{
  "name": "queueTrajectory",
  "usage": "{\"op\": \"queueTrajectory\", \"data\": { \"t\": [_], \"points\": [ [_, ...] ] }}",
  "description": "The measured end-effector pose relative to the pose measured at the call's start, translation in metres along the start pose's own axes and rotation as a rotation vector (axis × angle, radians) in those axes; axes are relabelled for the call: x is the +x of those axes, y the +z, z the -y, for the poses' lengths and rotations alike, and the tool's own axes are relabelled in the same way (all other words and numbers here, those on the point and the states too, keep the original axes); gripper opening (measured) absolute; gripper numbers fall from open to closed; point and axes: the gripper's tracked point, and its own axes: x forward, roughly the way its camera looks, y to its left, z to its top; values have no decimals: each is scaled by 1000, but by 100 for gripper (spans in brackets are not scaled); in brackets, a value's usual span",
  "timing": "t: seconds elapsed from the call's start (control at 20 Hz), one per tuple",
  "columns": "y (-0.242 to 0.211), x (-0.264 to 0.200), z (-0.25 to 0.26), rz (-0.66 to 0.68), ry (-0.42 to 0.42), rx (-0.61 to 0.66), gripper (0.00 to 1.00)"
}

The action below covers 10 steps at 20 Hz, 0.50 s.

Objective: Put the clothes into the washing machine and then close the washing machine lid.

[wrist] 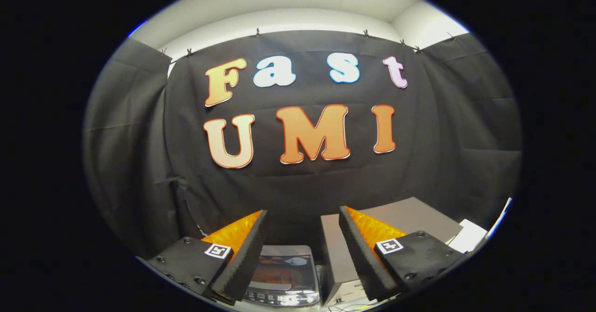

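Orange-backed fingers of the gripper (302,219) are being held wide apart, with nothing gripped between them. The toy washing machine (281,274) is lying low between the fingers, toward six o'clock from the gap, its lid (284,265) apparently down, though that is being judged from a small glimpse. A grey box (400,219) is standing just beside it at about four o'clock. Clothes are not being made out. The coming move is judged to call for a downward tilt.
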Motion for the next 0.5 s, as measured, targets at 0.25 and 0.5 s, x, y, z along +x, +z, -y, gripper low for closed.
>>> {"op": "queueTrajectory", "data": {
  "t": [0.25, 0.5],
  "points": [
    [27, -32, 19, 11, 10, -53, 98],
    [39, -51, 40, 38, 13, -37, 98]
  ]
}}
